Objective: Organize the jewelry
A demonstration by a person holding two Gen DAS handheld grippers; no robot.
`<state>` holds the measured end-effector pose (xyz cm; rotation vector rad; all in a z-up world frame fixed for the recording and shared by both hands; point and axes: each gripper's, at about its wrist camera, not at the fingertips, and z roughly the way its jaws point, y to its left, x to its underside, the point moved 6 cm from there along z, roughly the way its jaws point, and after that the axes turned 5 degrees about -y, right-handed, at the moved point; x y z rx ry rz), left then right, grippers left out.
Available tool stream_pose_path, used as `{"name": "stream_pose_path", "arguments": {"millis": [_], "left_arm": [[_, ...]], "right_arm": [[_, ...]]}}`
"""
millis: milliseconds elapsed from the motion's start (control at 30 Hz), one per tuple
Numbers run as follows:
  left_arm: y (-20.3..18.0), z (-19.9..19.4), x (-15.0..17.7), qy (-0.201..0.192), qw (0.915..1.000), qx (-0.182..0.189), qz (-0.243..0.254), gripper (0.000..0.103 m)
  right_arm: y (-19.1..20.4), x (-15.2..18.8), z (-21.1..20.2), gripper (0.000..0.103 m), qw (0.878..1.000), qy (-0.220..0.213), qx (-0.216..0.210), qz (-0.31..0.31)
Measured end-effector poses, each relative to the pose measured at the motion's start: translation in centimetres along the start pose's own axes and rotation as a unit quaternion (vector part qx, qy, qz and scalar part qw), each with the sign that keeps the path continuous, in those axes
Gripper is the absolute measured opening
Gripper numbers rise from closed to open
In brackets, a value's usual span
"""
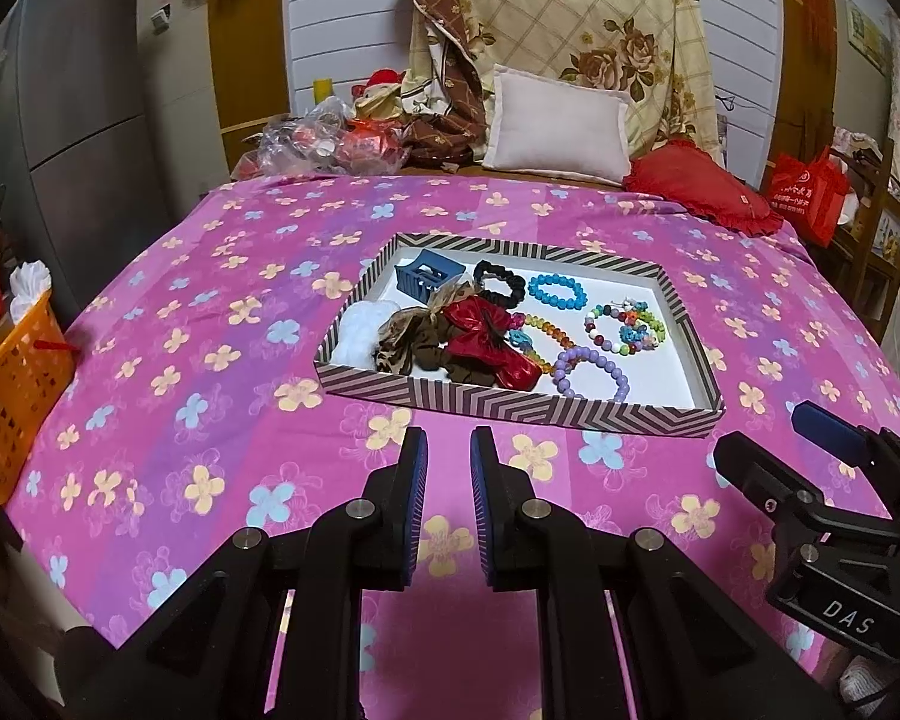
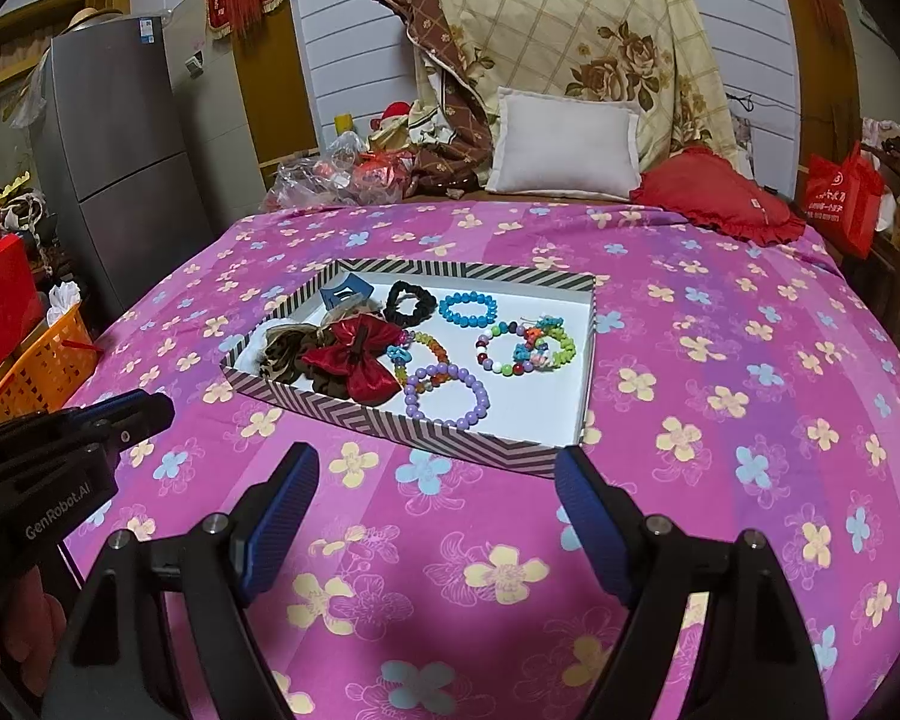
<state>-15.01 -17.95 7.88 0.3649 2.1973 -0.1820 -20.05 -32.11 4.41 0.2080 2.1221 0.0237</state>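
A striped shallow box (image 1: 510, 405) (image 2: 390, 420) lies on the pink flowered bedspread. It holds a red bow (image 1: 489, 333) (image 2: 357, 360), a brown scrunchie (image 1: 414, 342), a black scrunchie (image 1: 501, 282) (image 2: 411, 300), a blue hair claw (image 1: 426, 276), a turquoise bracelet (image 1: 558, 291) (image 2: 468, 307), a purple bead bracelet (image 1: 591, 372) (image 2: 447, 396) and multicoloured bracelets (image 1: 624, 327) (image 2: 525, 348). My left gripper (image 1: 450, 450) is nearly closed and empty, in front of the box. My right gripper (image 2: 435, 468) is wide open and empty, at the box's near edge.
An orange basket (image 1: 12, 396) (image 2: 48, 360) stands off the bed's left side. A white pillow (image 1: 555, 126), a red cushion (image 1: 702, 192) and plastic bags (image 1: 318, 138) lie at the far end. A grey fridge (image 2: 120, 150) stands at left.
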Motion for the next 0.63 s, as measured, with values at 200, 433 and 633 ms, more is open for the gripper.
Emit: {"name": "stream_pose_path", "arguments": {"millis": [200, 433, 633], "left_arm": [[0.11, 0.11, 0.02, -0.001, 1.0, 0.0, -0.001, 0.013], [0.37, 0.2, 0.2, -0.019, 0.9997, -0.013, 0.0, 0.013], [0.87, 0.73, 0.77, -0.002, 0.9999, -0.012, -0.007, 0.013]], "right_arm": [[-0.07, 0.15, 0.13, 0.084, 1.0, 0.004, -0.002, -0.001], [-0.1, 0.26, 0.19, 0.084, 1.0, 0.004, -0.002, 0.0], [-0.8, 0.56, 0.11, 0.084, 1.0, 0.006, 0.004, 0.005]]}}
